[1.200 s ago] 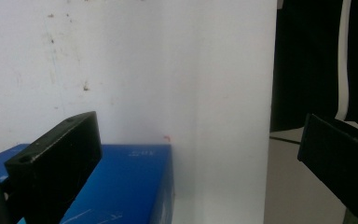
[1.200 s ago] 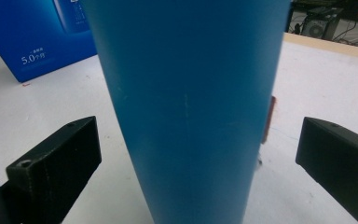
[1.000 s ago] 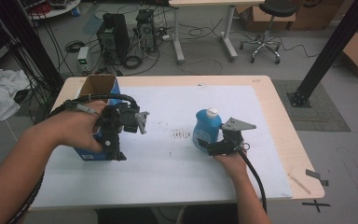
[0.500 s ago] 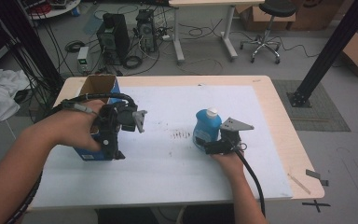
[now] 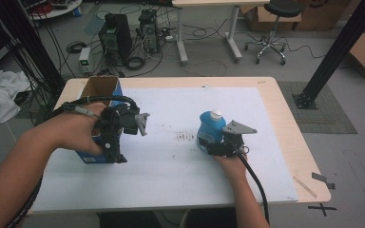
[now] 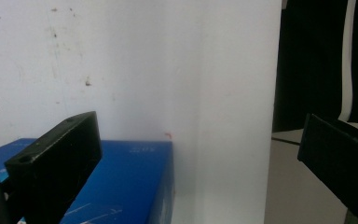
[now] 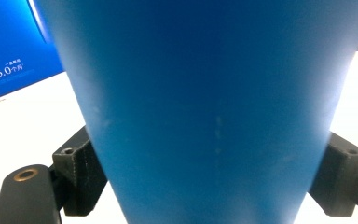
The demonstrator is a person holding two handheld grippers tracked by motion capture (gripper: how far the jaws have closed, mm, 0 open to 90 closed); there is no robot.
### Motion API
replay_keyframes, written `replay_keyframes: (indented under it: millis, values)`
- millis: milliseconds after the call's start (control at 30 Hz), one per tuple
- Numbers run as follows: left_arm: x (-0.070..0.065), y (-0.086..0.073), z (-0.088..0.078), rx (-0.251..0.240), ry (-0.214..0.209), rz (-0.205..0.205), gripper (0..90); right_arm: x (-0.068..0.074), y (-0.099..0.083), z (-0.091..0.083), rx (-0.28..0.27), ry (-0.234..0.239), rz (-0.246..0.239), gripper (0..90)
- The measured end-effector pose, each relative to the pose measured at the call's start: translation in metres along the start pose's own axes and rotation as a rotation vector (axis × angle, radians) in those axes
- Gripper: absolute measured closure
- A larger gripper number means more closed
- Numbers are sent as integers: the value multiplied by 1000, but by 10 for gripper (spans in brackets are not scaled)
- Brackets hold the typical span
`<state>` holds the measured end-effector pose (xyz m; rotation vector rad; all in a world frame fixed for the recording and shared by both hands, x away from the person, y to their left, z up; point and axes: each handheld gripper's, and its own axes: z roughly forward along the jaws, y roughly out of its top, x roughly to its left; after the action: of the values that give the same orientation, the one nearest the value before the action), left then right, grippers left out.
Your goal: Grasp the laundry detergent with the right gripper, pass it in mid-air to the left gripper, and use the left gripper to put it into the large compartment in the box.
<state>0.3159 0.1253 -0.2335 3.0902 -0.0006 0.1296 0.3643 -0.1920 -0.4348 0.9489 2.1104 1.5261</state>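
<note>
A blue bottle (image 5: pixel 210 129) with a white cap stands upright on the white mat, right of centre. My right gripper (image 5: pixel 215 145) comes at it from the near side. In the right gripper view the bottle (image 7: pixel 209 93) sits between the two jaws, and both press its sides, so the right gripper (image 7: pixel 209 175) is shut on it. At the left stands an open-topped blue box (image 5: pixel 100 88). My left gripper (image 5: pixel 114 142) hangs over the box's near end, held in a hand. In the left gripper view the left gripper (image 6: pixel 196 126) is open wide with nothing between its jaws, above the box (image 6: pixel 126 182) and the mat.
The white mat (image 5: pixel 195 102) covers most of the wooden table (image 5: pixel 285 123). Dark scuffs (image 5: pixel 185 137) mark the mat between the grippers. Bits of tape (image 5: pixel 322 178) lie at the near right corner. Computers, cables, an office chair and a black post stand on the floor beyond.
</note>
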Motion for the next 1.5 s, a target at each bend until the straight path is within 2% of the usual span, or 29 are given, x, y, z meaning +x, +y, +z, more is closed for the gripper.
replay_keyframes:
  millis: [167, 367, 800, 1500]
  values:
    - [0, -1, 1, -4, 1, -5, 1, 1, 0, 0, 0, 2, -2, 168]
    - [0, -1, 1, -4, 0, -2, 1, 1, 0, -2, -9, -4, -3, 246]
    - [0, 0, 2, -2, 1, -4, 1, 2, -1, -3, -19, 2, -9, 336]
    - [2, 1, 4, -7, 2, -2, 1, 1, 0, -5, -29, 4, -12, 400]
